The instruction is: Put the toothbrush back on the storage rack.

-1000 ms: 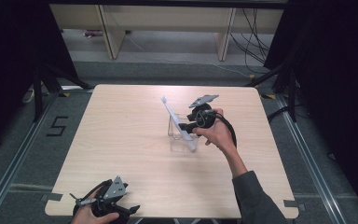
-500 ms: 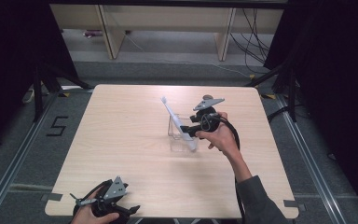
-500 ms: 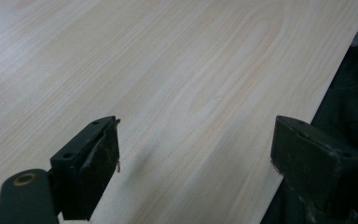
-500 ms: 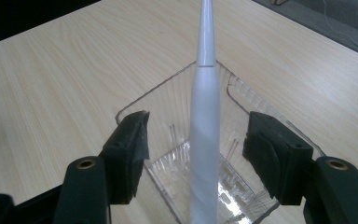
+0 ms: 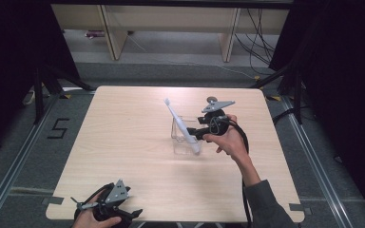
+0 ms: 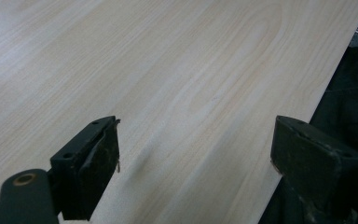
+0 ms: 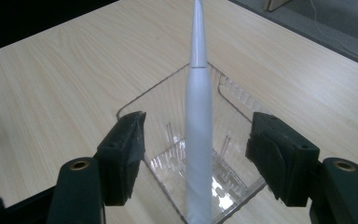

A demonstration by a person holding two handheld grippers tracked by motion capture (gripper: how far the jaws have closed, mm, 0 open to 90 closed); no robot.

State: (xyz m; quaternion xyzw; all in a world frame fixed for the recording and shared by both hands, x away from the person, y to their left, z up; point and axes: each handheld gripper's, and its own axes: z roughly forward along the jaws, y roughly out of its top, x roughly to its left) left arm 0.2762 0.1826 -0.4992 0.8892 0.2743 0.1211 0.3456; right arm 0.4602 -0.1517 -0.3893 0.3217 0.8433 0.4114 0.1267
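A clear plastic box (image 5: 180, 135) stands on the wooden table (image 5: 123, 142), a little right of centre. A white toothbrush (image 5: 180, 124) leans in it, head up and tilted to the far left. My right gripper (image 5: 197, 134) sits at the box's right side in a person's hand. In the right gripper view its jaws are open on either side of the toothbrush handle (image 7: 198, 116), with a gap on each side, over the box (image 7: 168, 98). My left gripper (image 5: 105, 211) rests open at the table's near left edge, with only bare wood (image 6: 177, 84) between its jaws.
Light wooden shelving (image 5: 228, 28) and cables (image 5: 261, 33) lie on the floor beyond the table's far edge. Black stand legs (image 5: 47, 80) are off the far left corner. A floor mark "5" (image 5: 58, 128) is left of the table.
The right hand and gripper have drifted slightly toward the near right. The toothbrush and box stay as they were, and the left gripper has not moved.
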